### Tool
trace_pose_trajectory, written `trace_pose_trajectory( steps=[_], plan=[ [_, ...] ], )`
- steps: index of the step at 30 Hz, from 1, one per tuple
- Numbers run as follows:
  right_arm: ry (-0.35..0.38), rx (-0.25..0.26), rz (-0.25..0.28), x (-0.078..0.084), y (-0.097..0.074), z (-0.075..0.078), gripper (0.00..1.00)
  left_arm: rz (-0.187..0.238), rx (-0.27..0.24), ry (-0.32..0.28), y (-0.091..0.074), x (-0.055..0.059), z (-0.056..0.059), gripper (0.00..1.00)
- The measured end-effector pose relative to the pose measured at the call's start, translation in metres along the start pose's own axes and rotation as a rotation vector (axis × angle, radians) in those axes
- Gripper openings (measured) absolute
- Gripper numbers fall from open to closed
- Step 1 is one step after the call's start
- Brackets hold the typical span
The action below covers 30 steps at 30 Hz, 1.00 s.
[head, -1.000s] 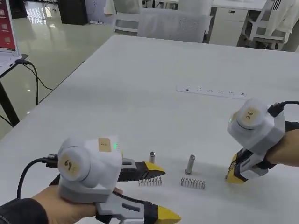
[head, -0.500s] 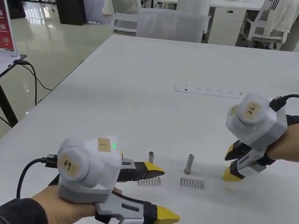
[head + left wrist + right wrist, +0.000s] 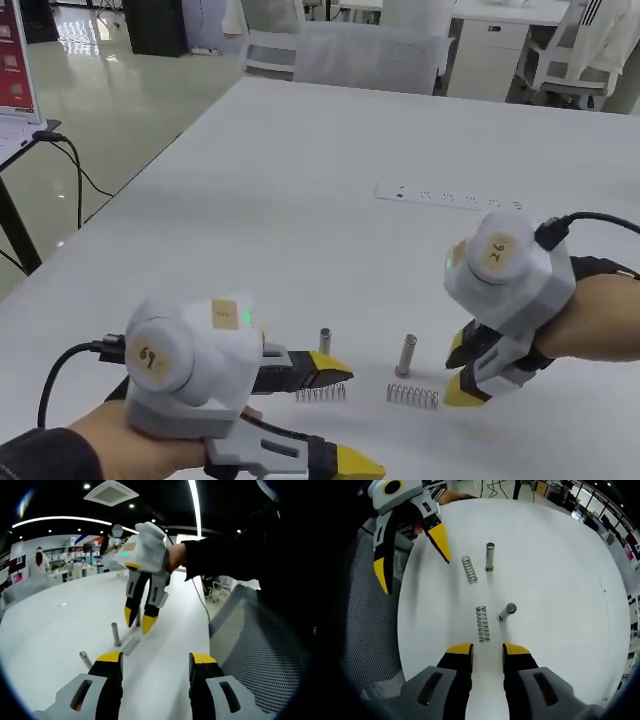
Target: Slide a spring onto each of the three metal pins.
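Two handheld grippers over a white table point(image 3: 300, 180) holding two springs and two metal pins.
Head view: the left gripper point(image 3: 348, 415) sits near left, jaws spread wide and empty; the right gripper point(image 3: 458, 372) hangs at right, jaws parted more narrowly, holding nothing. The left spring point(image 3: 320, 393) and right spring point(image 3: 412, 396) lie flat between them, each just nearer than an upright pin, the left pin point(image 3: 325, 340) and right pin point(image 3: 407, 353). A power strip point(image 3: 450, 197) lies farther back. Left gripper view: its own jaws gape, and the right gripper point(image 3: 138, 621) points its tips down close over the right spring point(image 3: 131, 645). Right gripper view: the right spring point(image 3: 481, 623) lies just ahead of its parted jaws, beside the right pin point(image 3: 506, 611).
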State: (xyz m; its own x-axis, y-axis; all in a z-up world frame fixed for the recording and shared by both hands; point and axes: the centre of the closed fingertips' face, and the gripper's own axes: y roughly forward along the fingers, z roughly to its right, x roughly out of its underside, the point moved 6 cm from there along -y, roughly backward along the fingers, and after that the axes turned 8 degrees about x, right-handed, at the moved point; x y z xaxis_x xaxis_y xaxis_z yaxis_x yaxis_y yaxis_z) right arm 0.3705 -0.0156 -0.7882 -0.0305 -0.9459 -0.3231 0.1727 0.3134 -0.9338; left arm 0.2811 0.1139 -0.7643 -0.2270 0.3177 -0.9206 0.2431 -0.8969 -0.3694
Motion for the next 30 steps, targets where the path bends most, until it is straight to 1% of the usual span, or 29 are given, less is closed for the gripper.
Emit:
trace_pose_trajectory(
  steps=[7, 12, 14, 19, 22, 26, 30],
  plan=[
    [-0.028, -0.014, 0.003, -0.007, 0.012, -0.006, 0.14, -0.002, 0.002, 0.0, 0.0, 0.0, 0.0, 0.47],
    [-0.036, -0.019, -0.01, -0.006, 0.02, -0.006, 0.13, 0.0, 0.001, -0.002, 0.0, 0.0, 0.0, 0.47],
    [-0.041, -0.02, -0.015, -0.006, 0.022, -0.006, 0.1, -0.001, 0.001, -0.003, 0.0, 0.0, 0.0, 0.47],
    [-0.042, -0.021, -0.023, -0.003, 0.025, -0.006, 0.09, -0.002, 0.002, -0.003, 0.001, 0.001, -0.001, 0.46],
    [-0.042, -0.016, -0.016, -0.004, 0.024, -0.005, 0.08, -0.002, 0.002, -0.004, 0.001, 0.001, -0.001, 0.46],
    [-0.042, -0.019, -0.022, -0.003, 0.023, -0.007, 0.08, -0.001, 0.0, -0.002, 0.001, 0.0, -0.001, 0.46],
    [-0.045, -0.029, -0.02, -0.005, 0.011, -0.01, 0.08, -0.001, -0.002, -0.001, 0.001, 0.0, -0.002, 0.46]
  ],
)
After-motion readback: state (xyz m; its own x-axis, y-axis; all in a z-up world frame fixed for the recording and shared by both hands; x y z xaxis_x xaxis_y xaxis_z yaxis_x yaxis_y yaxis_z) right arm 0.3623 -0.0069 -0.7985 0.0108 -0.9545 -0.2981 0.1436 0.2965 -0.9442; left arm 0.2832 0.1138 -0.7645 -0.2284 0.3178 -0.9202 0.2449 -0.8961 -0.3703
